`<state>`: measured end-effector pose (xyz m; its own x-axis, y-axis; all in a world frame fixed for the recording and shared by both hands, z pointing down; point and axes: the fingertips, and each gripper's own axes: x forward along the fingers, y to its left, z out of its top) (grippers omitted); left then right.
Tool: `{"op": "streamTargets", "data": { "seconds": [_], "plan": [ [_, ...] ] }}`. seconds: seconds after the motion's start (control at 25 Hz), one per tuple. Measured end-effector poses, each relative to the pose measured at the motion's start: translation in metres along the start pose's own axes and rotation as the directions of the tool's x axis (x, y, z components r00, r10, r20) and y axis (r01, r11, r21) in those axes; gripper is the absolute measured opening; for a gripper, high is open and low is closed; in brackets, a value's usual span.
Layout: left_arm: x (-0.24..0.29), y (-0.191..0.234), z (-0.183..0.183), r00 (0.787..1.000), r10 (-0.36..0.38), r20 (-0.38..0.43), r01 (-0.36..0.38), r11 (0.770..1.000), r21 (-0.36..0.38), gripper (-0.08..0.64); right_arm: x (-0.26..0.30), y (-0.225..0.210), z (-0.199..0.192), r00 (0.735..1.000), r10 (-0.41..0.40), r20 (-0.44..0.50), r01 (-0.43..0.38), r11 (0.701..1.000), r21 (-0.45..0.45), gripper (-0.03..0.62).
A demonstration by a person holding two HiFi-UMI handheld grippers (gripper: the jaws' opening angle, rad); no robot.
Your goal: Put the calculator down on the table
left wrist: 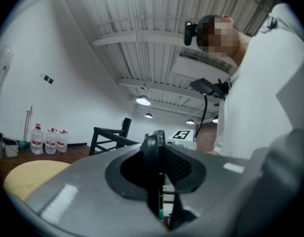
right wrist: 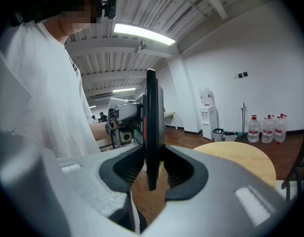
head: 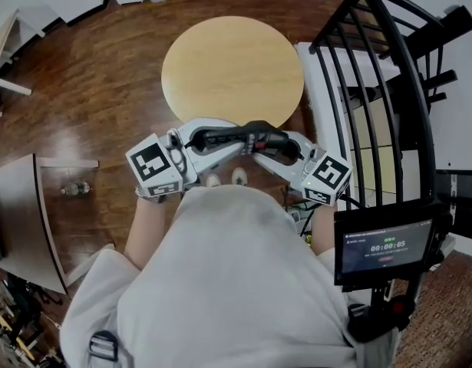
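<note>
We are observing a person in a white shirt (head: 220, 282) standing on a brown wooden floor (head: 90, 75) and holding a gripper in each hand. Both grippers are pointing inward toward each other and are sharing one load: a dark, flat calculator (head: 237, 136), which is hanging in the air between them.

The left gripper (head: 211, 139) is clamping one end of the calculator. In the left gripper view we are seeing the calculator (left wrist: 152, 149) edge-on as a thin dark slab, with the jaws of the left gripper (left wrist: 159, 169) pressing on it from both sides.

The right gripper (head: 272, 149) is clamping the opposite end. In the right gripper view the calculator (right wrist: 151, 107) is standing upright and edge-on, rising well above the right gripper (right wrist: 152, 168), whose jaws are pressing on both its faces.

The round, light wooden desk (head: 232, 67) is lying just beyond the grippers; in the head view the calculator is sitting at the desk's near rim, held clear of the desktop. The right gripper view is showing floor beneath the calculator and the desk (right wrist: 240, 154) off to the right; the left gripper view is showing the desk (left wrist: 28, 174) off to the left.

A black metal railing (head: 389, 75) is standing to the right of the desk, and a small lit screen (head: 385, 248) is glowing beside the person's right arm.
</note>
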<state>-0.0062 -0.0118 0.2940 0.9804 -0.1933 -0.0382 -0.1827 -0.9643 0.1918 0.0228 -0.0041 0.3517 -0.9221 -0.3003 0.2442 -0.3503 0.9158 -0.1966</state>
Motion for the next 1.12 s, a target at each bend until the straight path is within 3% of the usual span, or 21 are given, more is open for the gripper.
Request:
{"op": "streamTargets", "data": {
  "seconds": [0.12,0.28,0.44,0.64,0.92,1.12],
  "plan": [
    [-0.002,0.003,0.004,1.000,-0.005,0.000,0.005,1.000,-0.004,0.087,0.001,-0.001,0.004,1.000,-0.015,0.026,0.015,1.000,0.020,0.129],
    [-0.005,0.029,0.002,0.999,0.043,-0.020,-0.044,0.997,-0.063,0.106,0.006,-0.017,0.009,0.998,-0.047,0.048,0.043,0.996,0.081,0.126],
    [-0.023,0.045,-0.012,0.998,0.050,-0.041,-0.052,0.996,-0.067,0.120,0.016,-0.022,0.008,0.992,-0.076,0.099,0.064,0.990,0.122,0.124],
    [-0.041,0.054,-0.027,0.995,0.060,-0.085,-0.071,0.990,-0.125,0.129,0.023,-0.019,0.010,0.984,-0.119,0.135,0.097,0.982,0.159,0.121],
    [-0.024,0.123,-0.041,0.992,0.084,-0.095,-0.109,0.948,-0.298,0.129,0.033,-0.090,0.018,0.988,-0.110,0.113,0.089,0.981,0.175,0.121],
    [-0.026,0.132,-0.049,0.994,0.080,-0.079,-0.104,0.927,-0.361,0.130,0.035,-0.100,0.019,0.987,-0.097,0.126,0.071,0.978,0.196,0.120]
  ]
}}
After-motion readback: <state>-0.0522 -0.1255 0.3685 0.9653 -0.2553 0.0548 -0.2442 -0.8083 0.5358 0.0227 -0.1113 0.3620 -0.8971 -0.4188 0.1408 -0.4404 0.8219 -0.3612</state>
